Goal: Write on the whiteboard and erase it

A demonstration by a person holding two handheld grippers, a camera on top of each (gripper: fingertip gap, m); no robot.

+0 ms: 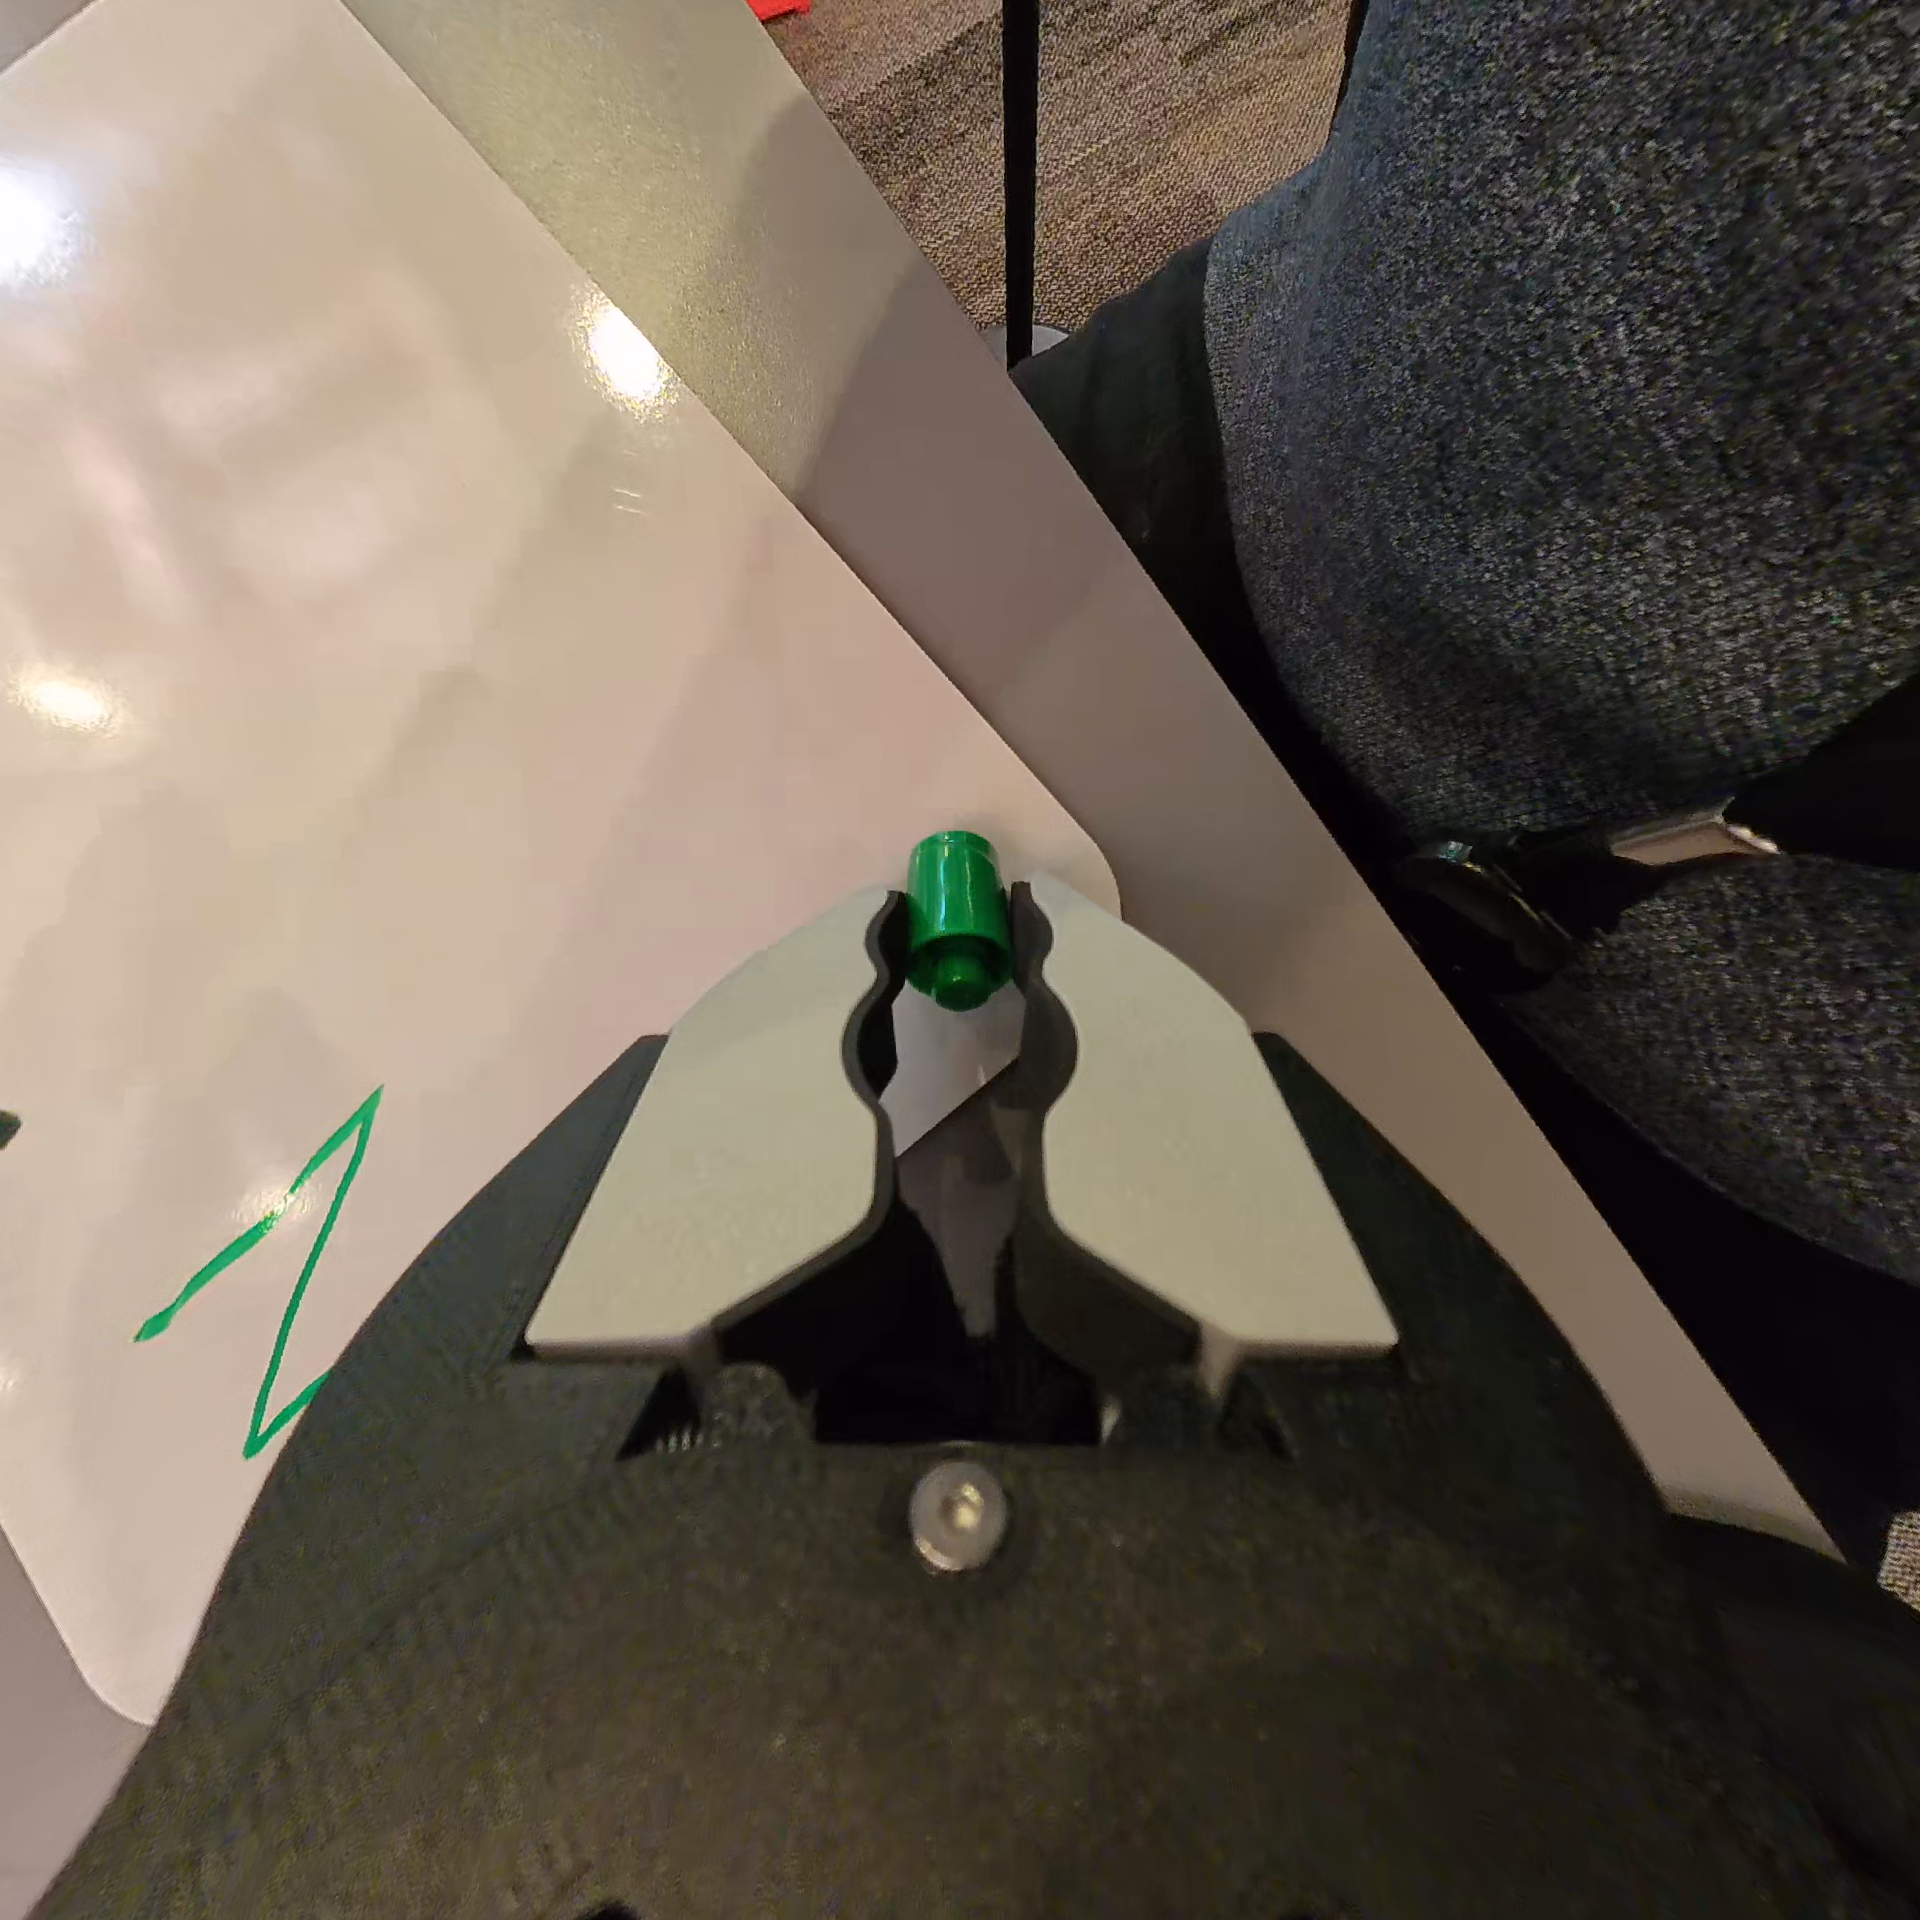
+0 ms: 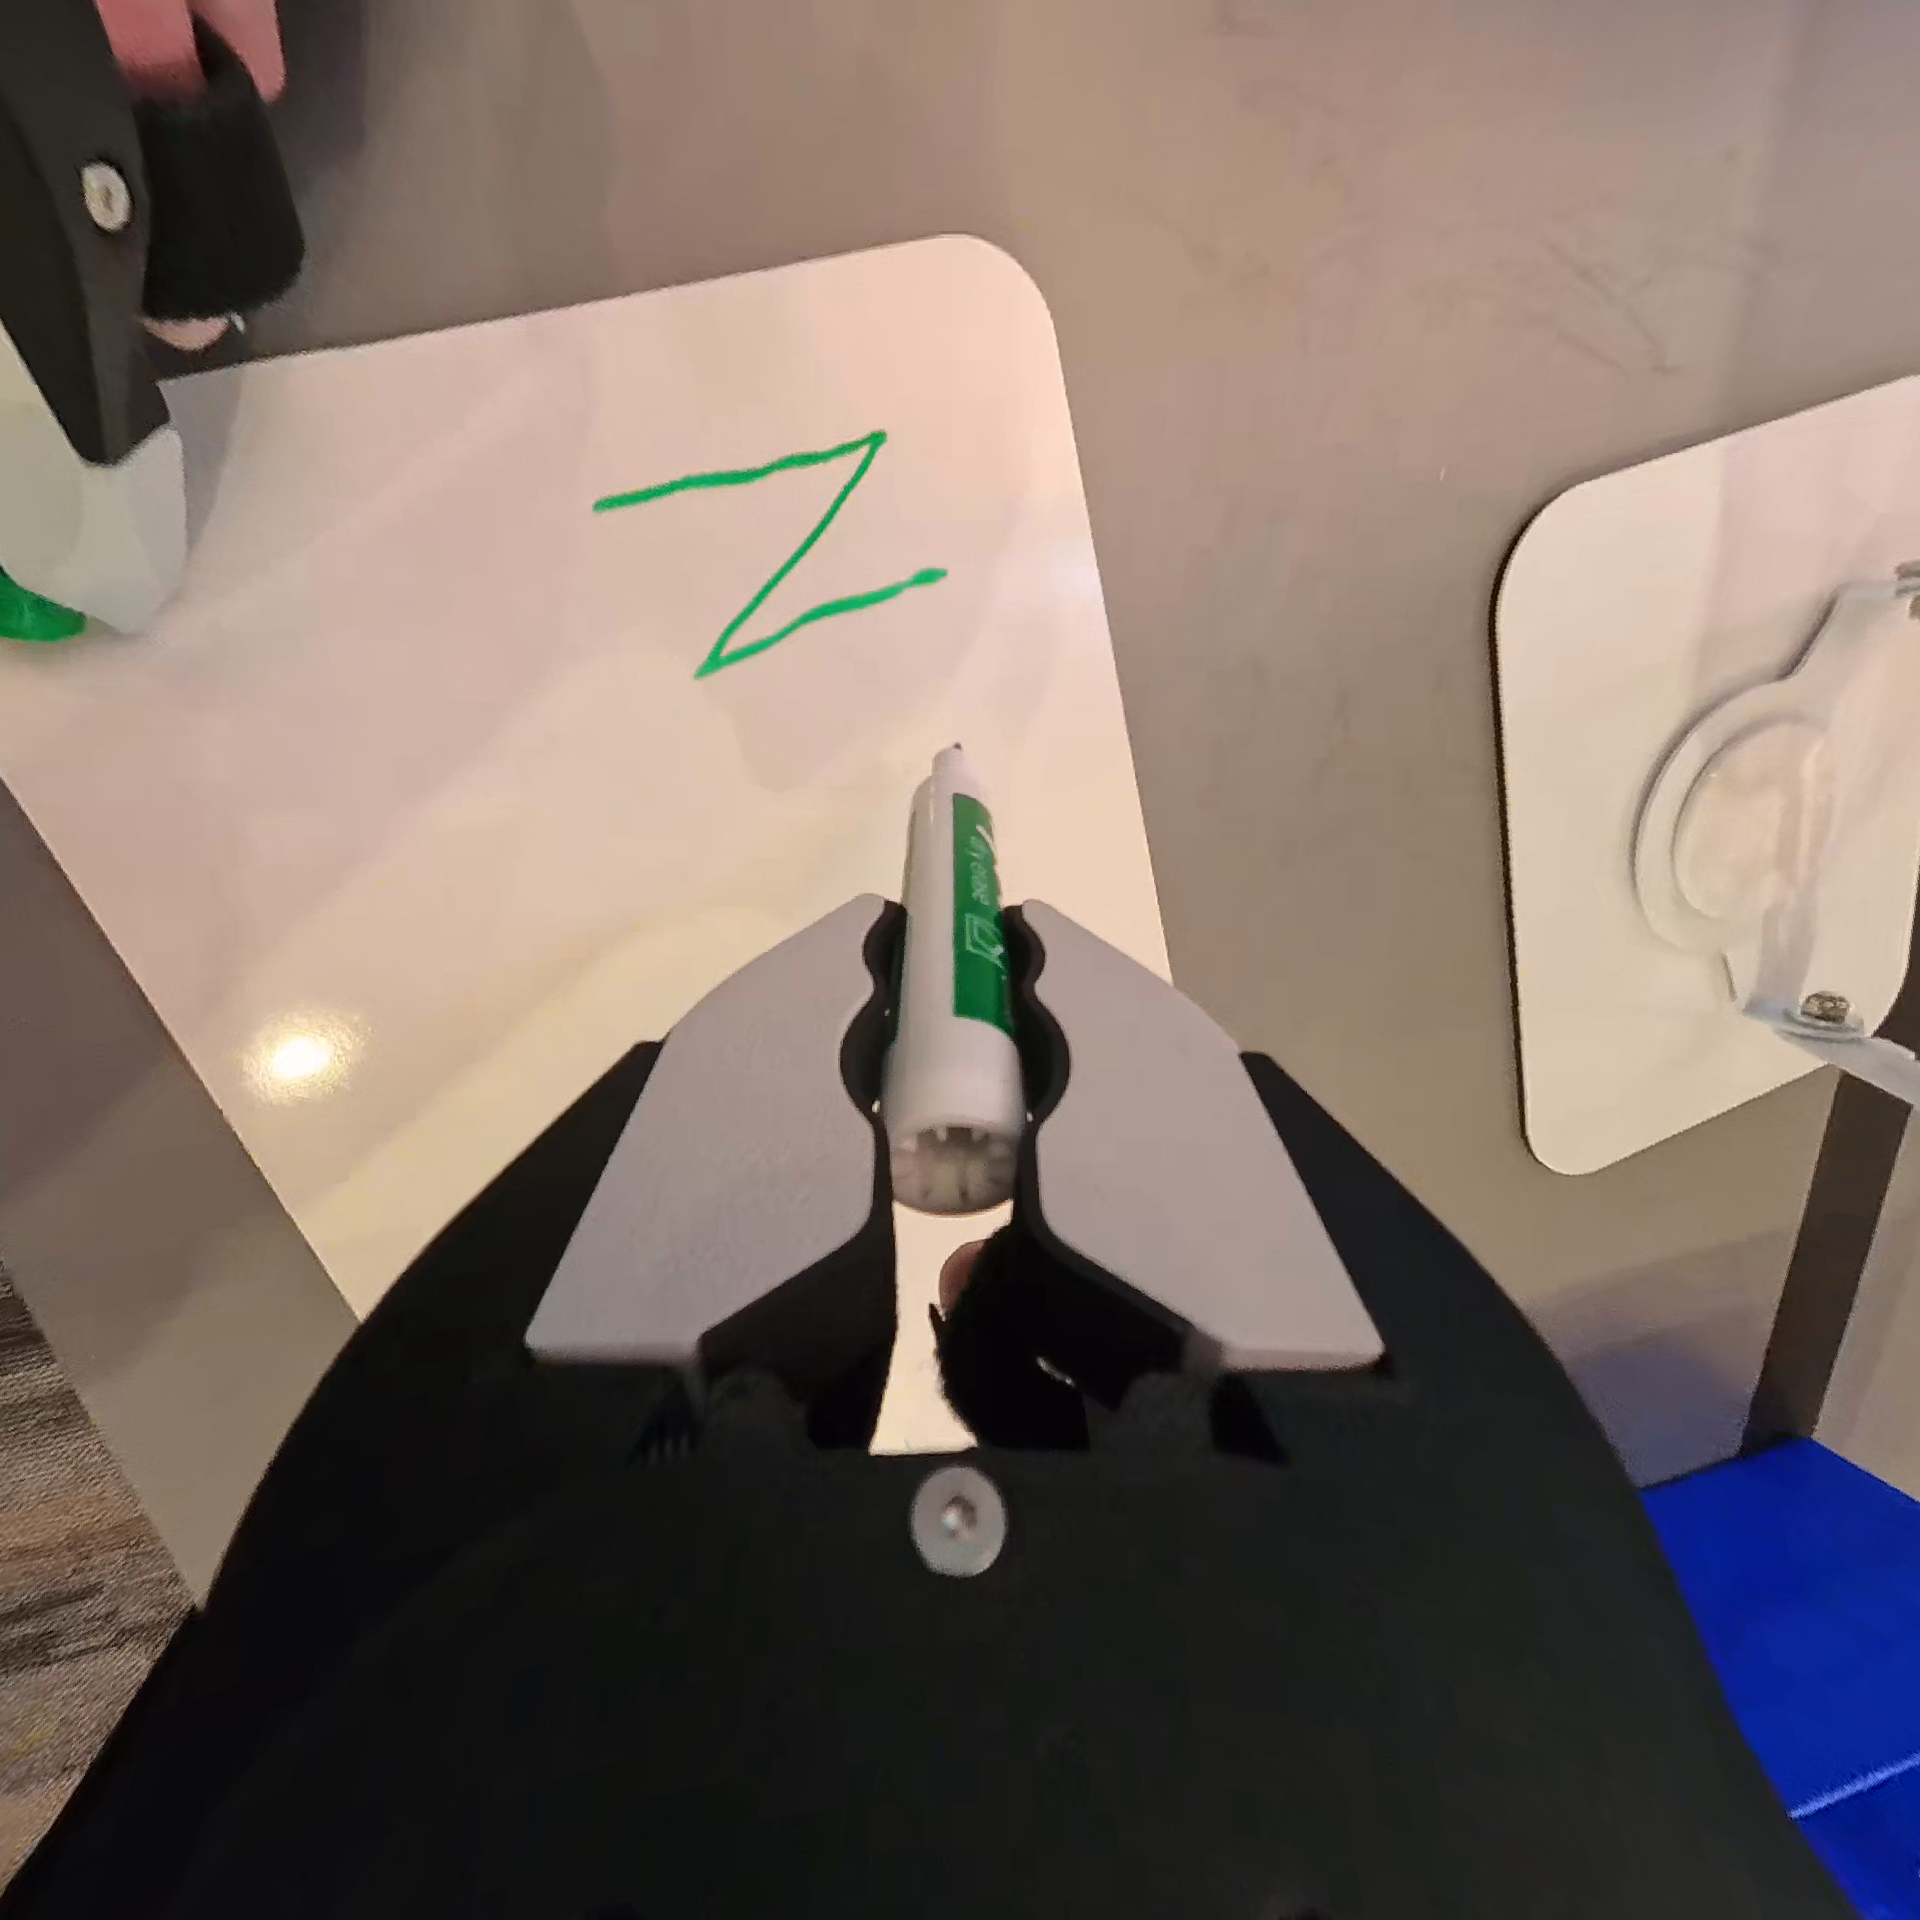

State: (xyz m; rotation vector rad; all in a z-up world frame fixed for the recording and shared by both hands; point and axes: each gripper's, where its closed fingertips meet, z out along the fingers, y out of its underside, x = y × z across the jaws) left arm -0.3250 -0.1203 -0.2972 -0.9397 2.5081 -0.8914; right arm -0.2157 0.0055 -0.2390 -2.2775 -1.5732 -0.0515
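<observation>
Glossy white whiteboard with rounded corners (image 2: 436, 790) lying flat on grey table (image 2: 1351, 260); landmark for everything below. Green zigzag mark (image 2: 790, 551) drawn near board's middle, also visible in left wrist view (image 1: 281, 1278).

Right gripper (image 2: 954, 914) pinching white marker with green label band (image 2: 956, 977), both black pads pressed against the barrel. Marker pointing forward along the fingers, uncapped tip over the board, just short of the zigzag mark, close to the board's right edge. Cannot tell if tip touches the surface.

Left gripper (image 1: 954, 914) clamped on small green plastic marker cap (image 1: 951, 920), pads on both sides of it. Cap sitting over the board's rounded corner (image 1: 1081, 862), beside the table edge. Same gripper seen in right wrist view at the board's far left corner (image 2: 62, 613), green cap at its tip, held by a hand in a black fingerless glove (image 2: 208, 208).

Off the board to the right: white square plate with clear plastic bracket (image 2: 1714, 790). Past the table edge by the board's corner: person's grey knit sleeve (image 1: 1558, 468).
</observation>
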